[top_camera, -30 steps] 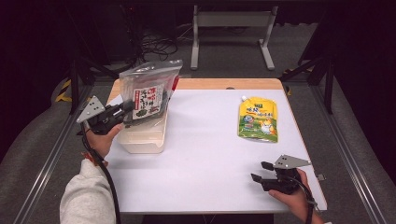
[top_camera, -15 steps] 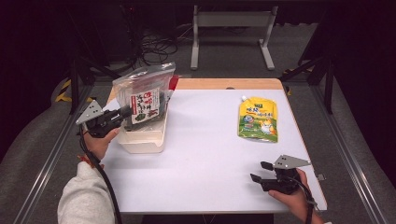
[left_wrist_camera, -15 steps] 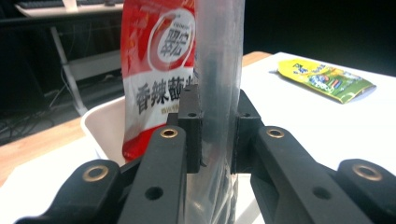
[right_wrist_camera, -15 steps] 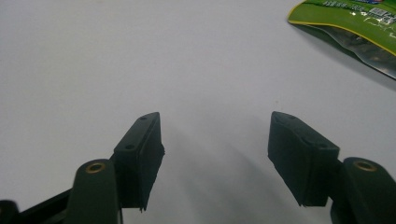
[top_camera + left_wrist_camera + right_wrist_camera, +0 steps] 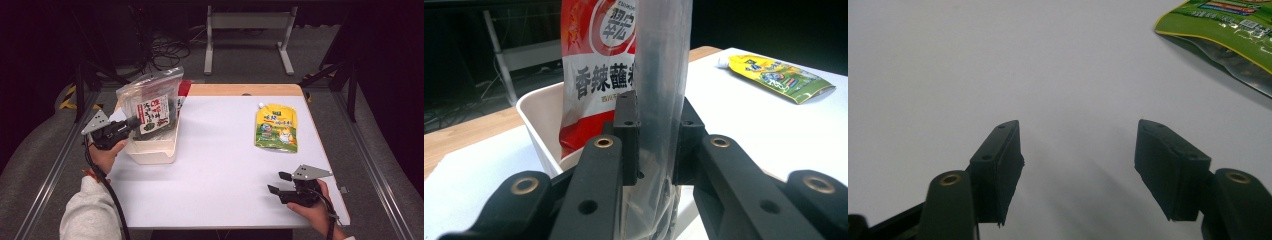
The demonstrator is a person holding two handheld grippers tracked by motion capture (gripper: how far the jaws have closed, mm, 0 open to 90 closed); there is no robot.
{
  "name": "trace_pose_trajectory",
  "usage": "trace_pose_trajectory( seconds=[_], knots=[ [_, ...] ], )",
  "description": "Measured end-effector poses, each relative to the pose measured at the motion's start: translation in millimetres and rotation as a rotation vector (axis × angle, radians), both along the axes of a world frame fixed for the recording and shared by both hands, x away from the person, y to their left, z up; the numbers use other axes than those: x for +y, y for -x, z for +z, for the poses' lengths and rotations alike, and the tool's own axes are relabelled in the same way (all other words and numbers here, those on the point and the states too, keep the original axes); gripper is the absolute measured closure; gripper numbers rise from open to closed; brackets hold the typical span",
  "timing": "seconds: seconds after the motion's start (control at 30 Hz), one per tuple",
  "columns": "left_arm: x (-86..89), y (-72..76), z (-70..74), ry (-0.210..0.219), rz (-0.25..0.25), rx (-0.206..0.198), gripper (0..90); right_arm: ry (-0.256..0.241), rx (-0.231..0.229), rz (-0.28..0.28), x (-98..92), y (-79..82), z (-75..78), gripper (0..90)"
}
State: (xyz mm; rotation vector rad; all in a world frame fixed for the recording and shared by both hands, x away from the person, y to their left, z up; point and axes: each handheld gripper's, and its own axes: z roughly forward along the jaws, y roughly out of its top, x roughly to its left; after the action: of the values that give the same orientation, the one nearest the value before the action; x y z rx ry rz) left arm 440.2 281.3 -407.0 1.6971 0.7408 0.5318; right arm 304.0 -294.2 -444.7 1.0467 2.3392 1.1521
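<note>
Packing the bin, white and open-topped, at the desk's left edge. Partly done, as a judgement. One red packet already standing inside the bin, against its far wall. Clear bag with dark contents and a printed label held upright over the bin, bottom edge at or just inside the rim; how deep cannot be told. Left gripper at the bin's near-left side, jaws clenched on the bag's edge, seen in the left gripper view as clear film pinched between the two black pads. Not yet let go, so this item counts as in hand rather than placed.

Left to do, by the look of it: lowering the bag fully beside the red packet, releasing, then fetching the yellow-green pouch, lying flat on the desk well to the right of the bin, spout toward the far edge. Right gripper near the desk's front edge, far right of the bin and nearer than the pouch, jaws released and wide apart, holding nothing, pouch corner ahead of it in the right gripper view.
</note>
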Motion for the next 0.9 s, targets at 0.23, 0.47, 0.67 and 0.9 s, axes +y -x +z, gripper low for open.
trace_pose_trajectory(
  seconds=[0.23,0.47,0.67,0.9],
  knots=[
    [-0.5,1.4,-0.7,0.018,0.005,0.011,76.8,-0.025,-0.002,-0.006,-3.5,-2.2,1.8,35.6],
    [-2.3,2.8,1.2,0.0,0.015,0.012,76.2,-0.024,-0.007,-0.011,-5.1,-3.0,2.8,35.7],
    [-2.9,3.3,1.4,-0.009,0.018,0.008,75.8,-0.023,-0.009,-0.009,-5.0,-3.5,3.2,35.8],
    [-4.9,5.9,3.7,-0.025,0.036,0.016,72.5,-0.037,-0.009,-0.011,-6.4,-4.6,3.3,36.3]
  ],
)
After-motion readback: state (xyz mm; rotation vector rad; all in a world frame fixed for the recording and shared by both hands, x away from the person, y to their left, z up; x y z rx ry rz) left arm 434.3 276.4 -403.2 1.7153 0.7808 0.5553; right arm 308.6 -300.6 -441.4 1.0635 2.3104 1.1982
